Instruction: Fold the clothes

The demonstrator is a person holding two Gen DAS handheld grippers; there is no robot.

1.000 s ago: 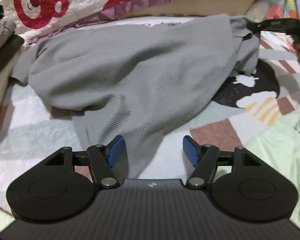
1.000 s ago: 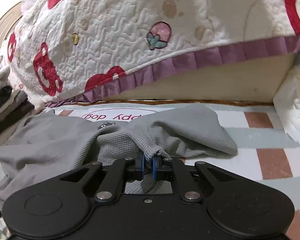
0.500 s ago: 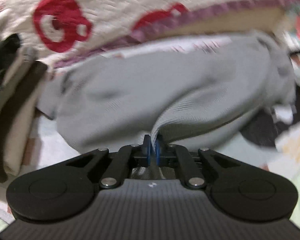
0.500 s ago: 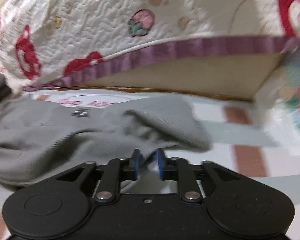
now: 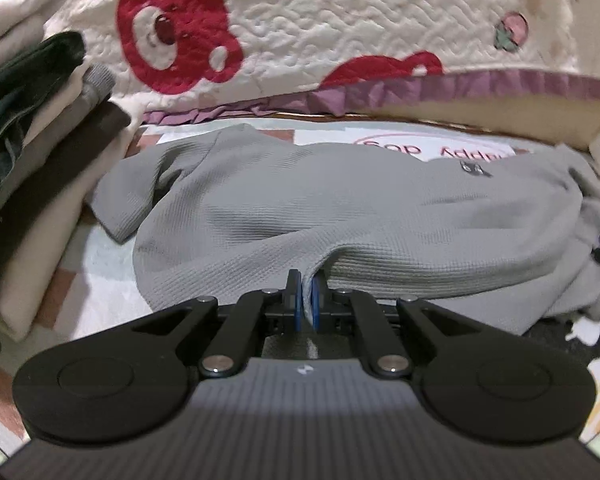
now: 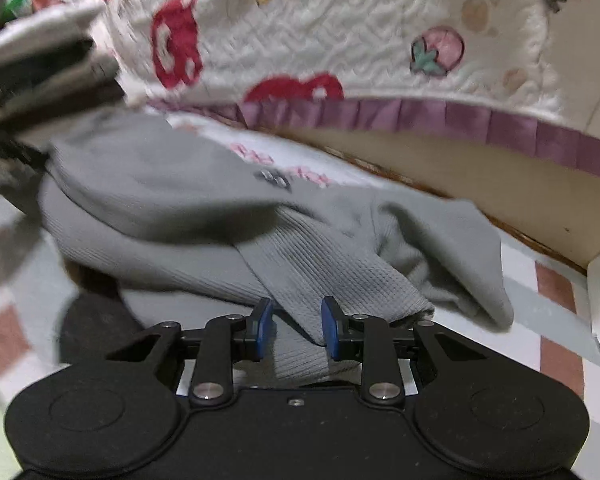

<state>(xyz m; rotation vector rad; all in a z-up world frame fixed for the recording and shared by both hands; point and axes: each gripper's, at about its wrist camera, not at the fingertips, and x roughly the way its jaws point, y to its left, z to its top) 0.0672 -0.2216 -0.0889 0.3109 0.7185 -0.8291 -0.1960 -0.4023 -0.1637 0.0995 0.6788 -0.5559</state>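
The left gripper (image 5: pixel 307 300), wide open a second ago, is now clamped on the hem of the grey shirt (image 5: pixel 340 208) mid-frame; the right gripper (image 6: pixel 296 322) has let go and its jaws are closing again around a ribbed fold, pads not yet pressing. Likely regripping before a fold.

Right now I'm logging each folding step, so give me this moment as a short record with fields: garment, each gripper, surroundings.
garment: grey waffle-knit top, crumpled on the patterned mat
left gripper: shut on a fold of the top's edge
right gripper: jaws apart and closing, fabric between them, pads not pressing it
surroundings: stack of folded clothes at left; bear-print quilt behind
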